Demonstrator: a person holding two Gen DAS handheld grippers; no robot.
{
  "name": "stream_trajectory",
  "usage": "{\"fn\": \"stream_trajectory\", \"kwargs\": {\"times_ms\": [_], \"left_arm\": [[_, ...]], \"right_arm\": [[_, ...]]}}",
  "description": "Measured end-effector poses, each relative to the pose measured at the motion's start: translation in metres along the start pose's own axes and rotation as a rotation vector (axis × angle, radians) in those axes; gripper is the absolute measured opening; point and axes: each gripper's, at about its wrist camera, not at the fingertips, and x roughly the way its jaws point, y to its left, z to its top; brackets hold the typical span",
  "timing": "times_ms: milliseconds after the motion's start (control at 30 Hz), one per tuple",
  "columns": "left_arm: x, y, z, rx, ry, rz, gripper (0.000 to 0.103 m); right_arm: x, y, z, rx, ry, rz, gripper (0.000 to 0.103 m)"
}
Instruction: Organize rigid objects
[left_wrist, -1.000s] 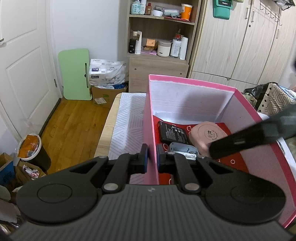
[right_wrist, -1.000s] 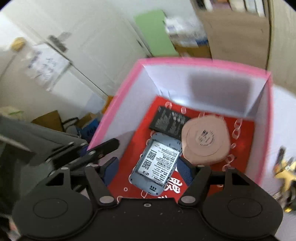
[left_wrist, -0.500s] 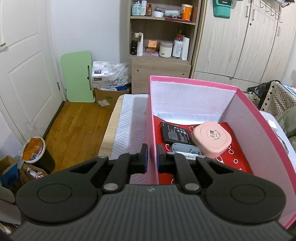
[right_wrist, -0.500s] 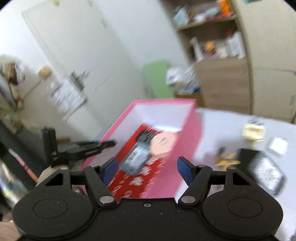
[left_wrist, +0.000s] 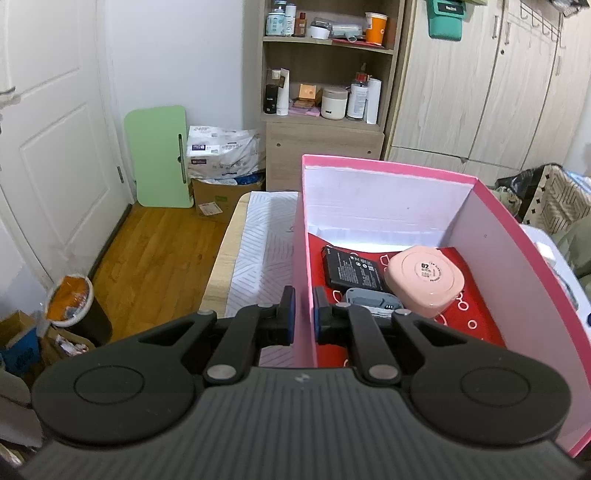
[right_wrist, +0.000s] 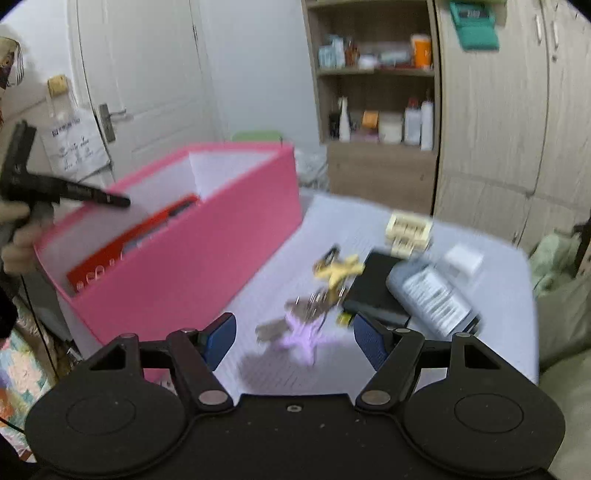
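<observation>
The pink box (left_wrist: 384, 173) wall is being clamped by the left gripper (left_wrist: 303, 314), while the right gripper (right_wrist: 294, 338), fingers apart, is being aimed at the light, tangly keys (right_wrist: 306, 325), probably best pinched at the ring.

My left gripper (left_wrist: 303, 316), matt black plastic with blue ribbed pads, pinches the pink box (left_wrist: 491, 236), which looks like smooth cardboard (white paper inside). In it sits a glossy pink plastic case (left_wrist: 424, 280); the floor (left_wrist: 155, 254) is varnished wood.

The right hand-held gripper (right_wrist: 294, 341) hangs with jaws wide apart above blurred keys (right_wrist: 314, 310) on the white tabletop (right_wrist: 491, 295). A pink box (right_wrist: 192, 266) stands left; a black case (right_wrist: 376, 288) lies right.
</observation>
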Motion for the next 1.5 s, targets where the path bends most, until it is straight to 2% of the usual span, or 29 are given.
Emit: {"fn": "stream_trajectory", "kwargs": {"times_ms": [67, 300, 533, 600, 1167, 1400, 1500], "left_arm": [[0.0, -0.002, 0.0, 0.011, 0.001, 0.009, 0.009], [0.0, 0.0, 0.001, 0.005, -0.002, 0.003, 0.009], [-0.001, 0.001, -0.001, 0.01, -0.009, 0.003, 0.009], [-0.001, 0.001, -0.001, 0.013, -0.014, 0.002, 0.009], [-0.003, -0.002, 0.0, 0.027, -0.028, 0.005, 0.009], [-0.003, -0.002, 0.0, 0.029, -0.03, 0.006, 0.009], [-0.003, -0.002, 0.0, 0.029, -0.03, 0.007, 0.009]], "right_arm": [[0.009, 0.0, -0.005, -0.009, 0.017, 0.019, 0.071], [0.038, -0.001, -0.013, -0.047, 0.053, -0.017, 0.069], [0.054, -0.003, -0.021, -0.032, 0.033, -0.077, 0.069], [0.052, 0.002, -0.023, -0.062, 0.016, -0.092, 0.058], [0.027, 0.016, -0.033, -0.065, -0.024, -0.101, 0.058], [0.032, 0.014, -0.037, -0.059, 0.029, -0.094, 0.059], [0.034, 0.013, -0.035, -0.064, 0.035, -0.083, 0.063]]}}
